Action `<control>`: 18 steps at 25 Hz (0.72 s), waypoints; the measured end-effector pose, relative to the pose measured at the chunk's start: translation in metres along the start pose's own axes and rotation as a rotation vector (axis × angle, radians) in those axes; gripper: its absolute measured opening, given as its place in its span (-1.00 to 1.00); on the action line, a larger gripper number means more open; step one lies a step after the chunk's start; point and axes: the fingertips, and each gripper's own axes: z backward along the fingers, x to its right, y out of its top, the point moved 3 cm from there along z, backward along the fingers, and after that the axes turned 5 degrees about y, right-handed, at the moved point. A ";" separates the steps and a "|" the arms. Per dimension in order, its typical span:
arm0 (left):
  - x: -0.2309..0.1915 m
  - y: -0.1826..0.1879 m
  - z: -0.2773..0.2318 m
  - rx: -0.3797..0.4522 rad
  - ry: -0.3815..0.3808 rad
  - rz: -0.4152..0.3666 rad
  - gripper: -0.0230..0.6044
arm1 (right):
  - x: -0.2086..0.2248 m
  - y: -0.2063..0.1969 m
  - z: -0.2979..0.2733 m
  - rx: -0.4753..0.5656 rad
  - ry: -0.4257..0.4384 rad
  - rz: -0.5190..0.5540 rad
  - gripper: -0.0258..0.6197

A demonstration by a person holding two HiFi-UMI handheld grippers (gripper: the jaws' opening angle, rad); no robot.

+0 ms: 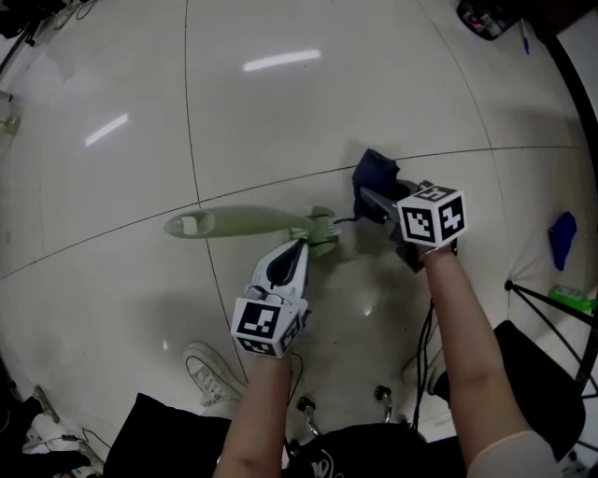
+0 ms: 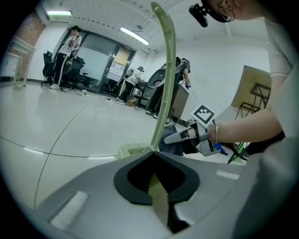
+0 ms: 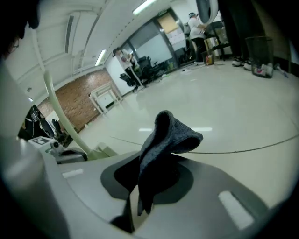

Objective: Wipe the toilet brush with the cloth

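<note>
The left gripper (image 1: 299, 248) pinches the green toilet brush (image 1: 238, 222). At its 2 o'clock, the right gripper (image 1: 377, 203) clamps a dark cloth (image 1: 374, 171).

Head view: head end of the toilet brush (image 1: 243, 222) is partly under the left gripper (image 1: 301, 245) – bristles can't be made out. In the left gripper view the brush handle runs off the top edge and its lower end is lost inside the closed jaws. The cloth (image 1: 374, 170) is part-covered by the right gripper (image 1: 366, 198); in the right gripper view its lower end disappears down between the jaws clamped on it. A blue thing (image 1: 562, 238) on the floor at right – too small to identify. A dark object (image 1: 486, 17) is cut by the top edge. The background people (image 2: 69, 46) are small, no detail readable.
</note>
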 end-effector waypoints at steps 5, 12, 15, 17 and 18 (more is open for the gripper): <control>-0.006 0.021 0.028 0.091 0.008 -0.035 -0.91 | -0.081 0.044 0.063 0.290 -0.041 0.105 -0.73; -0.042 0.043 0.077 0.185 0.123 -0.018 -0.91 | -0.225 0.051 0.095 0.553 -0.097 0.233 -0.73; -0.053 0.057 0.092 0.210 0.141 -0.050 -0.91 | -0.272 0.030 0.063 0.516 -0.064 0.300 -0.73; -0.064 0.063 0.103 0.227 0.158 -0.058 -0.91 | -0.284 0.016 0.024 0.426 -0.026 0.321 -0.73; -0.070 0.065 0.110 0.232 0.168 -0.058 -0.91 | -0.281 0.009 0.004 0.389 -0.021 0.299 -0.73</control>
